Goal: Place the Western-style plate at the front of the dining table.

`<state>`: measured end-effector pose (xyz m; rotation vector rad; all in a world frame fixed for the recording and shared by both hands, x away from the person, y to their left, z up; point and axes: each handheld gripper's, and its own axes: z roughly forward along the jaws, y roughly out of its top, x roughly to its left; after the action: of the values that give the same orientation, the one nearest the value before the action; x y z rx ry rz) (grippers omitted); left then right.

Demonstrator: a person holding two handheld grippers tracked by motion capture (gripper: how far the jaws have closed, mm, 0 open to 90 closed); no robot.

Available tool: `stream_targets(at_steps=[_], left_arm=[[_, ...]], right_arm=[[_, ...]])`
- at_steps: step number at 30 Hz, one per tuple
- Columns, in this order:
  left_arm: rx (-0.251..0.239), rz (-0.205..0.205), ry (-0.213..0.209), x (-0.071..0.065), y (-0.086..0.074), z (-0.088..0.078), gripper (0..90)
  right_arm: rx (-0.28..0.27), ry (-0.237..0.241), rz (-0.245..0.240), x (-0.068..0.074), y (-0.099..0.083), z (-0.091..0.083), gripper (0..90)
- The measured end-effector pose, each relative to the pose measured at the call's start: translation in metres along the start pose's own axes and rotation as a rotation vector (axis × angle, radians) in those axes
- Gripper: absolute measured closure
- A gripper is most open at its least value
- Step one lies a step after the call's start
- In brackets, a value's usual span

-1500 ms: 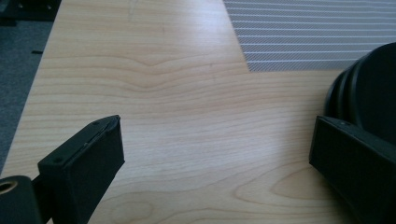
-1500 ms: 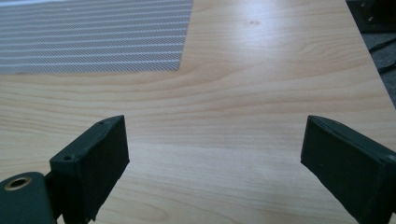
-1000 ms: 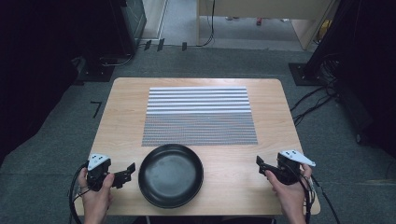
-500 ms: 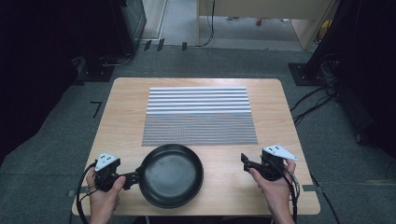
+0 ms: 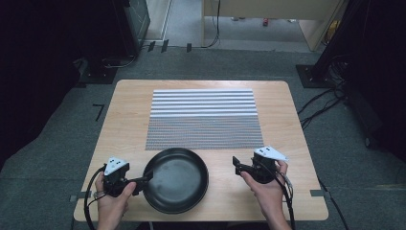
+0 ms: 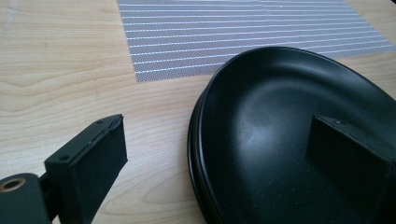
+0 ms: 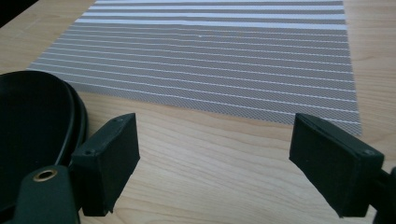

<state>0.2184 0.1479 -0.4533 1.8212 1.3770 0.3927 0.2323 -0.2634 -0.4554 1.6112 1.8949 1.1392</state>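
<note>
Pan: a black round pan [image 5: 178,180] sits on the wooden table [image 5: 124,100] near its front edge, just in front of the striped mat [image 5: 203,120]; 2 stacked rims seem to show along its side in the left gripper view, but whether it is 1 pan or 2 nested I cannot tell.
Left gripper: the left gripper [image 5: 146,177] lies at the pan's left rim, jaws spread wide; in the left gripper view 1 jaw stands over the bare wood outside the rim and the other over the pan's inside, with the rim between them and no pad pressing on it.
Right gripper: the right gripper [image 5: 235,164] hovers to the right of the pan, apart from it, jaws released and wide with only table between them.
Cut off: the pan's near edge runs off the bottom of the left gripper view; the right gripper view catches just a part of its rim at the left.
Hidden: both forearms leave the high view at the bottom; the floor beyond the table is dark at both sides.
Writing: no brand or label can be read on the pan, mat or grippers.
</note>
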Motion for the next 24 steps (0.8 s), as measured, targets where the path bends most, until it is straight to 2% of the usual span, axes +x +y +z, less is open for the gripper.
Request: stream_targets(at_steps=[4, 7, 10, 14, 15, 16, 20, 23, 24], left_arm=[[0.012, 0.013, -0.011, -0.003, -0.001, 0.002, 6.6], [0.013, 0.014, 0.000, -0.005, -0.001, 0.003, 13.4], [0.022, 0.018, -0.005, -0.005, -0.002, 0.004, 15.5], [0.020, 0.023, -0.006, -0.006, -0.002, 0.003, 24.9], [0.021, 0.024, -0.006, -0.005, -0.002, 0.003, 29.7], [0.020, 0.024, -0.008, -0.005, -0.002, 0.003, 29.7], [0.037, 0.017, -0.012, -0.002, -0.004, 0.004, 38.8], [0.052, 0.007, -0.034, 0.000, -0.005, 0.005, 47.4], [0.057, 0.004, -0.043, 0.001, -0.005, 0.005, 50.5]], right_arm=[[0.003, 0.019, -0.013, 0.011, 0.002, 0.004, 15.9], [0.002, 0.029, -0.026, 0.018, 0.003, 0.007, 17.1], [0.003, 0.047, -0.031, 0.026, 0.003, 0.009, 19.0], [0.004, 0.082, -0.051, 0.037, 0.003, 0.013, 22.5], [0.006, 0.095, -0.056, 0.042, 0.002, 0.016, 24.2], [0.006, 0.095, -0.056, 0.042, 0.002, 0.016, 24.2], [0.002, 0.125, -0.072, 0.049, -0.001, 0.022, 31.7], [-0.012, 0.139, -0.105, 0.052, -0.005, 0.027, 38.5], [-0.006, 0.159, -0.105, 0.052, -0.006, 0.029, 42.5]])
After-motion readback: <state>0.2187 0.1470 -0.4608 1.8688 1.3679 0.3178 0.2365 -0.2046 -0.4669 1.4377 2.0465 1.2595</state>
